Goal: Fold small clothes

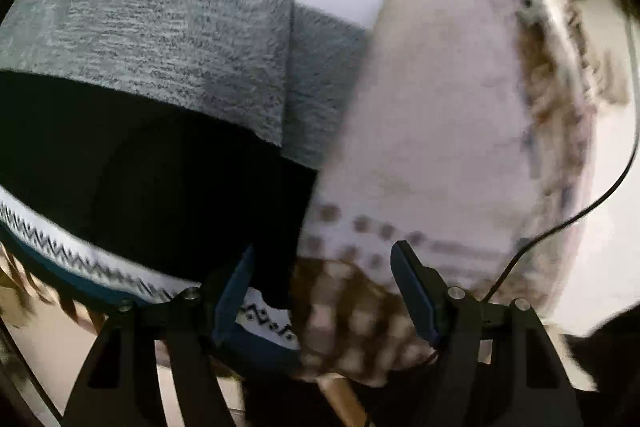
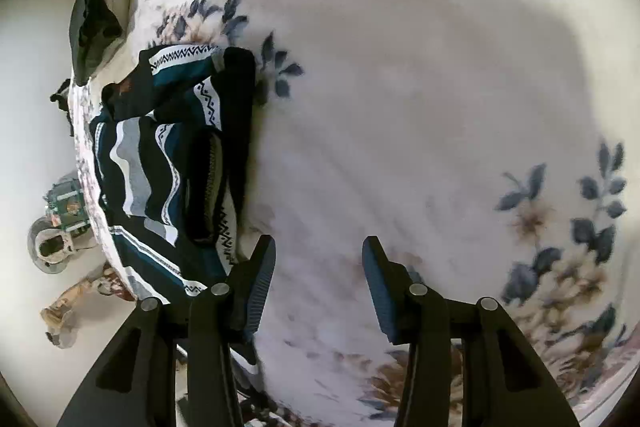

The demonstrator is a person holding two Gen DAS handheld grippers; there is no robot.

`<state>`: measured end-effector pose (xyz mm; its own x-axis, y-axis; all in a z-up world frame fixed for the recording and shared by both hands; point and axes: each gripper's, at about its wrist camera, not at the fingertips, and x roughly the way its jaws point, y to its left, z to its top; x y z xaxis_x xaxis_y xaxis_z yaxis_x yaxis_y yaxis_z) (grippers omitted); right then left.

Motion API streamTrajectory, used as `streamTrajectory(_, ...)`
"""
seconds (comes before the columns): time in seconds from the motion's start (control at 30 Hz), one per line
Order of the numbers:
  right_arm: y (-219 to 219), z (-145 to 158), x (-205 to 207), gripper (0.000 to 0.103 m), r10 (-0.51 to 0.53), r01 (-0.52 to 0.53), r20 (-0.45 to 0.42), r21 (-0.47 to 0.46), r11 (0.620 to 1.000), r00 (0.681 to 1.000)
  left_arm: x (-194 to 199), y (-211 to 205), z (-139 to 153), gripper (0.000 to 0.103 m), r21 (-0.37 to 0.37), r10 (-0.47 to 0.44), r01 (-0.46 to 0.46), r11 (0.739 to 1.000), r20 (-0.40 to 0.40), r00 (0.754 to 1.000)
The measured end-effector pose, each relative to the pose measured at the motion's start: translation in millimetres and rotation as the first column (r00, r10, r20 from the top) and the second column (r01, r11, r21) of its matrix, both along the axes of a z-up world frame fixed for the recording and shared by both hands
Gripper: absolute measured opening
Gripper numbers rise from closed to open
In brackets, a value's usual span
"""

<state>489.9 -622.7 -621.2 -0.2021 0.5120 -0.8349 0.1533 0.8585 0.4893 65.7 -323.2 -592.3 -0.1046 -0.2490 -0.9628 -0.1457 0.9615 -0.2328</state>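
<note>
Lying on a flowered bedspread (image 2: 400, 67): one striped sweater (image 2: 168, 163), black, grey, white and teal with zigzag bands, partly folded near the bed's left edge. Left gripper (image 1: 324, 279): jaws wide, nothing clamped, directly above the sweater's hem. Right gripper (image 2: 319, 267): jaws parted, empty, over bare bedspread just right of the sweater. Dark cloth (image 2: 94, 23): far left, at the edge.

At frame centre we see a white bedspread (image 2: 400, 87) printed with blue-and-tan flowers; upper left lies a dark crumpled cloth (image 2: 94, 15), lower left pale floor (image 2: 28, 107).
</note>
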Motion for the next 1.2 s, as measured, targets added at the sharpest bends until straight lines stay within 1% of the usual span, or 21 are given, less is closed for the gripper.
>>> streamTrajectory(0.07,10.5,-2.8,6.9,0.047,-0.022,0.021,0.011,0.060,0.998,1.000,3.1,0.0,-3.1,0.064,0.019,-0.012,0.012,1.000,0.021,1.000)
streamTrajectory(0.1,15.0,-4.5,11.7,0.047,-0.042,0.040,0.015,0.095,0.995,0.999,3.6,-0.3,-1.0,0.052,0.032,-0.027,0.025,0.999,0.050,0.998)
streamTrajectory(0.13,19.0,-6.8,18.3,0.047,-0.074,0.071,0.020,0.137,0.988,0.997,3.2,-1.7,3.8,0.029,0.081,-0.063,0.056,0.995,0.087,0.994)
streamTrajectory(0.17,21.6,-9.7,25.7,0.048,-0.110,0.104,0.025,0.172,0.980,0.994,2.2,-1.8,5.1,0.019,0.103,-0.075,0.065,0.993,0.092,0.993)
streamTrajectory(0.2,23.1,-12.9,33.1,0.051,-0.145,0.136,0.030,0.195,0.971,0.989,0.9,1.4,8.0,0.010,0.103,-0.076,0.065,0.993,0.102,0.992)
streamTrajectory(0.23,24.1,-17.1,40.7,0.053,-0.185,0.174,0.034,0.206,0.963,0.982,0.6,5.3,12.2,0.008,0.091,-0.066,0.056,0.994,0.116,0.991)
streamTrajectory(0.27,25.4,-24.3,49.8,0.053,-0.227,0.214,0.034,0.225,0.950,0.973,-0.1,8.7,16.3,0.007,0.084,-0.060,0.049,0.995,0.127,0.990)
streamTrajectory(0.33,28.6,-40.9,61.8,0.053,-0.265,0.259,-0.002,0.211,0.943,0.964,0.6,12.6,29.1,0.007,0.083,-0.065,0.052,0.995,0.155,0.986)
streamTrajectory(0.4,31.5,-60.5,68.8,0.052,-0.304,0.310,-0.063,0.221,0.925,0.951,1.8,16.1,41.2,0.007,0.082,-0.057,0.043,0.996,0.180,0.982)
streamTrajectory(0.47,36.0,-63.3,69.6,0.018,-0.339,0.344,-0.059,0.212,0.915,0.939,0.9,23.9,60.9,0.006,0.061,-0.020,0.007,0.998,0.216,0.976)
streamTrajectory(0.5,40.7,-59.4,70.1,0.007,-0.328,0.330,-0.047,0.199,0.923,0.944,0.7,29.8,75.8,0.006,0.050,0.003,-0.016,0.999,0.251,0.968)
streamTrajectory(0.57,51.8,-40.2,70.4,0.007,-0.295,0.289,0.016,0.163,0.944,0.955,0.4,45.0,96.8,0.006,0.031,0.035,-0.046,0.998,0.292,0.956)
streamTrajectory(0.6,57.1,-27.8,71.3,0.007,-0.283,0.276,0.034,0.148,0.950,0.958,0.8,53.6,112.6,0.006,0.031,0.048,-0.061,0.998,0.325,0.945)
streamTrajectory(0.7,72.9,12.6,78.1,0.006,-0.265,0.253,0.077,0.132,0.958,0.961,-0.6,91.8,138.9,0.006,0.019,0.092,-0.108,0.994,0.384,0.919)
streamTrajectory(0.8,104.9,65.6,89.5,0.006,-0.210,0.196,0.140,0.107,0.975,0.968,-3.1,144.1,164.7,0.006,-0.047,0.215,-0.216,0.975,0.427,0.878)
streamTrajectory(0.87,135.4,100.2,95.2,0.006,-0.169,0.156,0.180,0.086,0.984,0.969,-0.7,170.2,172.3,0.006,-0.072,0.258,-0.252,0.965,0.444,0.858)
streamTrajectory(0.97,191.9,138.9,104.1,0.006,-0.120,0.115,0.238,0.035,0.993,0.964,-2.3,217.3,177.5,0.006,-0.095,0.309,-0.300,0.949,0.461,0.831)
streamTrajectory(1.03,228.7,153.9,111.6,0.006,-0.117,0.117,0.248,0.016,0.993,0.962,-3.9,259.3,176.6,0.006,-0.132,0.356,-0.334,0.933,0.455,0.816)
streamTrajectory(1.1,273.3,164.1,120.1,0.006,-0.096,0.107,0.270,-0.026,0.994,0.958,-5.7,290.6,170.4,0.006,-0.157,0.391,-0.360,0.920,0.445,0.805)
streamTrajectory(1.17,327.7,165.9,133.9,0.006,-0.068,0.092,0.287,-0.070,0.993,0.955,-4.9,329.1,155.6,0.006,-0.183,0.436,-0.397,0.900,0.425,0.793)
streamTrajectory(1.2,354.5,163.6,140.7,0.006,-0.051,0.080,0.287,-0.092,0.992,0.957,-5.1,343.9,146.9,0.006,-0.210,0.462,-0.411,0.887,0.406,0.788)
